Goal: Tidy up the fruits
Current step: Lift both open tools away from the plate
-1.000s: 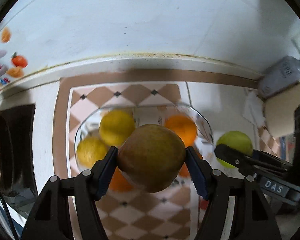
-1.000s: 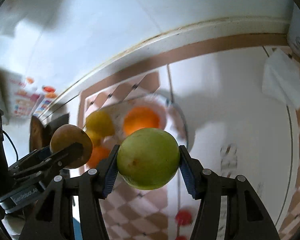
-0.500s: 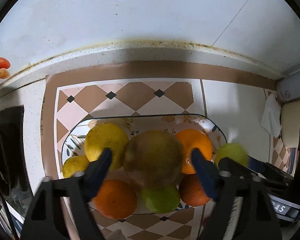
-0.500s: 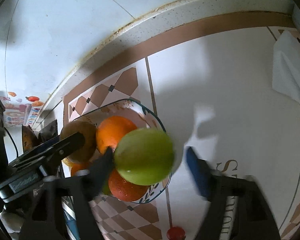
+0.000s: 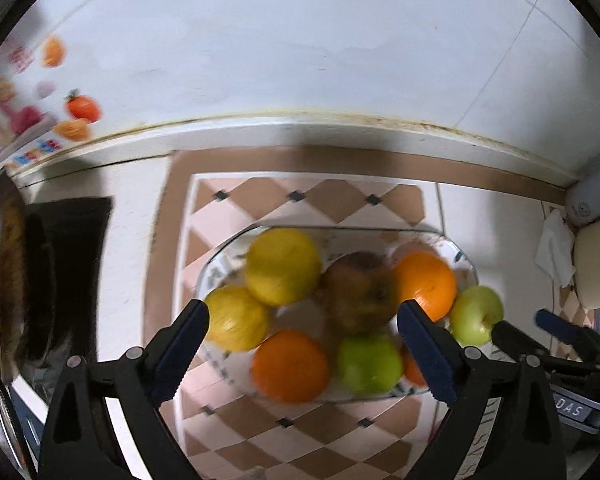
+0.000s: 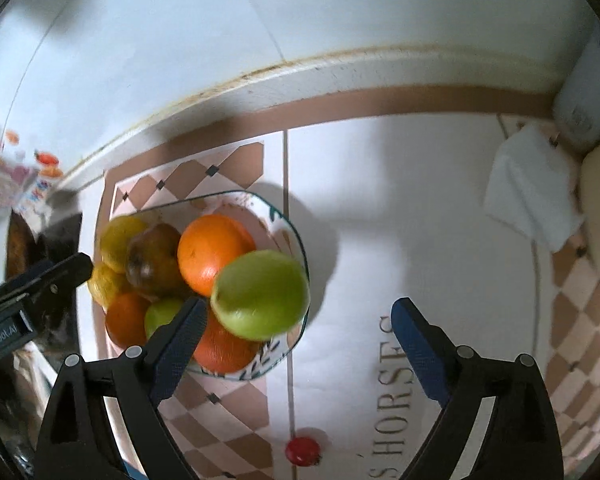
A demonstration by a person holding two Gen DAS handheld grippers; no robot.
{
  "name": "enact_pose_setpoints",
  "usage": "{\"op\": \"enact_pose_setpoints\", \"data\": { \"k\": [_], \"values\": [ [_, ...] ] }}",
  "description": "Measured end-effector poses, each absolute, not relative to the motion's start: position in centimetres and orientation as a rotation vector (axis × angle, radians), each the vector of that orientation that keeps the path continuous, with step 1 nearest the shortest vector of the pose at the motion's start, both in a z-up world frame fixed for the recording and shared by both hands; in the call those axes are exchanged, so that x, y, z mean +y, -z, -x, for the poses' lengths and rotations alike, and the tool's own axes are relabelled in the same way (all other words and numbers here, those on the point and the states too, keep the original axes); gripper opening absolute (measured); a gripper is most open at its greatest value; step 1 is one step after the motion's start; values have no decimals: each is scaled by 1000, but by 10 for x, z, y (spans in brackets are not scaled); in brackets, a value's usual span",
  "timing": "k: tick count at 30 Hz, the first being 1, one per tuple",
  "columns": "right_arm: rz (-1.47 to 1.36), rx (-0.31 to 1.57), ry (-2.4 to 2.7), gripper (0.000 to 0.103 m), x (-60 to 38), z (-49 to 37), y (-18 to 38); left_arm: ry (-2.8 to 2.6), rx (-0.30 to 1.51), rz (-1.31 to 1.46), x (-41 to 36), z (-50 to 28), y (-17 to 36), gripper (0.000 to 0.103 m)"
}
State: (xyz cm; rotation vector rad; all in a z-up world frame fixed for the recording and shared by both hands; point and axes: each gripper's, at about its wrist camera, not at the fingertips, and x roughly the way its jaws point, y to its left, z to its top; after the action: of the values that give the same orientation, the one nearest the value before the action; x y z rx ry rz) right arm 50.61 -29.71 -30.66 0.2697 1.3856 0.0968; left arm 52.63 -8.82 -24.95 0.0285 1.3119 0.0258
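A patterned glass bowl on the checkered mat holds two yellow citrus fruits, oranges, a green apple and a brown pear. My left gripper is open and empty above the bowl's near side. My right gripper is open; a green apple lies on the bowl's right rim, just ahead of its left finger. That apple also shows in the left wrist view. The brown pear rests among the fruit.
A dark pan stands at the left. A white tissue and a cream container lie at the right by a white bottle. A small red object lies on the mat. The wall's edge runs behind.
Both grippers have opened. The brown pear has dropped from my left gripper into the bowl. The green apple has left my right gripper and rests at the bowl's right rim. Both grippers have drawn back.
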Motion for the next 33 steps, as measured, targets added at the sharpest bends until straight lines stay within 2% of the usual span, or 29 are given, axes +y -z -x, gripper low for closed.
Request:
{"op": "enact_pose_setpoints", "data": {
  "k": [7, 19, 33],
  "values": [
    [-129, 1345, -87, 95, -268, -471, 280, -60, 1257, -34, -67, -476, 236, 96],
    [-108, 1255, -59, 95, -250, -401, 231, -16, 1132, -16, -56, -398, 190, 96],
    [-92, 1067, -64, 95, -240, -307, 138, 36, 984, -5, -53, -316, 125, 96]
  ]
}}
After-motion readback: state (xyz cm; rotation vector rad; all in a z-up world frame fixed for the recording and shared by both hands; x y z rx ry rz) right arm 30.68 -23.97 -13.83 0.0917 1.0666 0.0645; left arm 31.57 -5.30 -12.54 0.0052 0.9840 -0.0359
